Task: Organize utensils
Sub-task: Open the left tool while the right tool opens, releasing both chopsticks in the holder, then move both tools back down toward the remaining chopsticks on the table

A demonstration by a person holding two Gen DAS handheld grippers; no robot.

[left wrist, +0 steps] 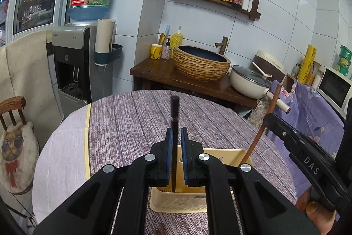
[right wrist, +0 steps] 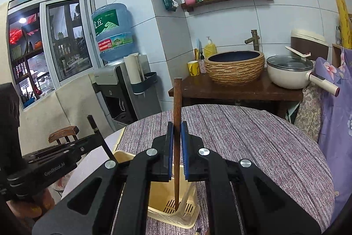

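Both tools are clamped on chopsticks — your left tool (left wrist: 176, 136) on the dark chopstick (left wrist: 174, 116), your right tool (right wrist: 176, 131) on the brown chopstick (right wrist: 177, 102), tips down inside the yellow holder (right wrist: 173, 197) on the desk (right wrist: 253, 142). Keep each upright and release low — not from height.

Two wrist fisheyes, close above the table (left wrist: 132, 116), facing the kitchen wall, sharing the yellow basket (right wrist: 187, 213)
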